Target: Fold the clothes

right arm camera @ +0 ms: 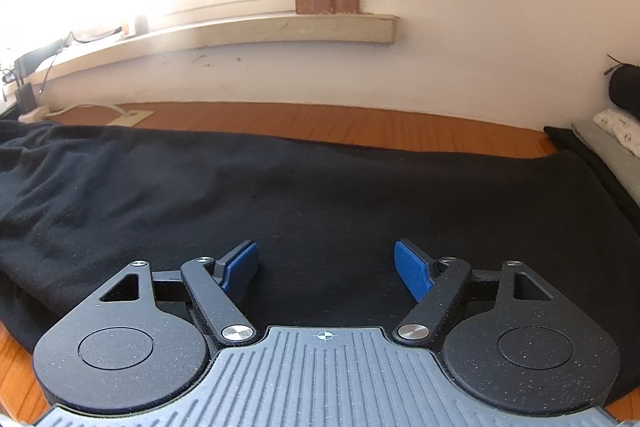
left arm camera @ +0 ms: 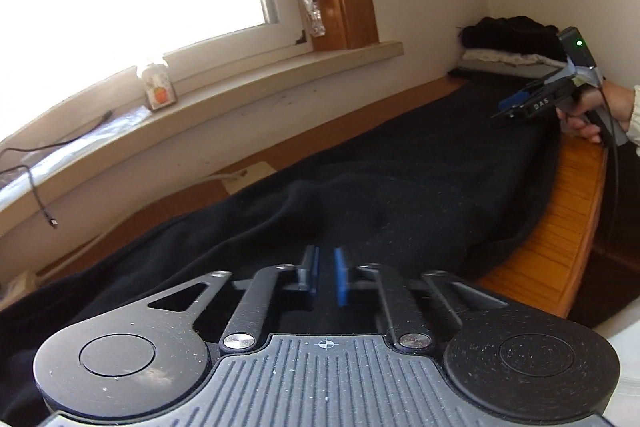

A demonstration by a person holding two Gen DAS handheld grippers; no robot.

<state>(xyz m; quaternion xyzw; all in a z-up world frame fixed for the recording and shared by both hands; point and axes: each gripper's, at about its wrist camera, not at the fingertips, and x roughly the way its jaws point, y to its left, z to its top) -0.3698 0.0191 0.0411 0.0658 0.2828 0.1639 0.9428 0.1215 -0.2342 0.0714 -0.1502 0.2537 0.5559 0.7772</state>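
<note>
A large black garment (left arm camera: 400, 179) lies spread along the wooden table (left arm camera: 560, 227), with folds bunched toward its left end (right arm camera: 60, 163). My left gripper (left arm camera: 325, 259) hangs low over the near part of the cloth, its blue pads (left arm camera: 340, 275) almost together; whether a pinch of cloth sits between them I cannot tell. My right gripper (right arm camera: 325, 263) stands open just above the flat middle of the garment (right arm camera: 280, 195), nothing between its blue pads (right arm camera: 412, 267). In the left wrist view the right gripper (left arm camera: 506, 111) shows at the garment's far right edge, held by a hand (left arm camera: 580, 111).
A stack of folded clothes (left arm camera: 512, 43) sits in the far right corner (right arm camera: 624, 123). A windowsill (left arm camera: 240, 95) runs behind the table, with a small jar (left arm camera: 158, 89) and a dangling cable (left arm camera: 40, 195). A white power strip (right arm camera: 128, 117) lies by the wall.
</note>
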